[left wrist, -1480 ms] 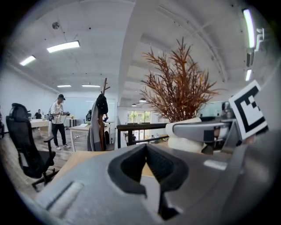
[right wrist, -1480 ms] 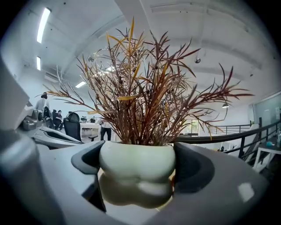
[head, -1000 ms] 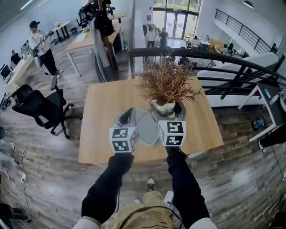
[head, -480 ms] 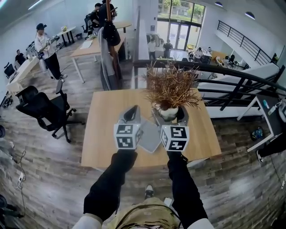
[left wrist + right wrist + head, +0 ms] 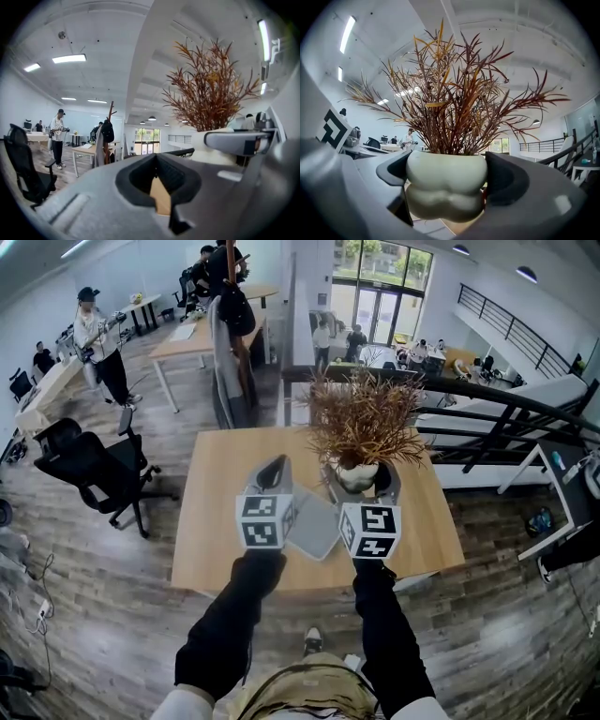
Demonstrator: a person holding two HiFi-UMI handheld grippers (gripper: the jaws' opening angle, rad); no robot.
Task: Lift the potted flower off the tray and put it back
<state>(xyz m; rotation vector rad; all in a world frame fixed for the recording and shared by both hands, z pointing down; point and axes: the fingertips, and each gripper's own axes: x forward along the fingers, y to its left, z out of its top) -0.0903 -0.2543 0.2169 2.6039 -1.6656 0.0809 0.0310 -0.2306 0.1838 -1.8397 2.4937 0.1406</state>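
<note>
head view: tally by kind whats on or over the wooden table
grey hand-held tongs with marker cubes: 2 (left tongs, right tongs)
cream ceramic pot of dry reddish-brown plant: 1
flat grey tray: 1
total: 4

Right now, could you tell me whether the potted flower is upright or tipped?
Upright: the potted flower has its pot sitting level between the right gripper's jaws, which press on both sides, and its stems rise straight up.
</note>
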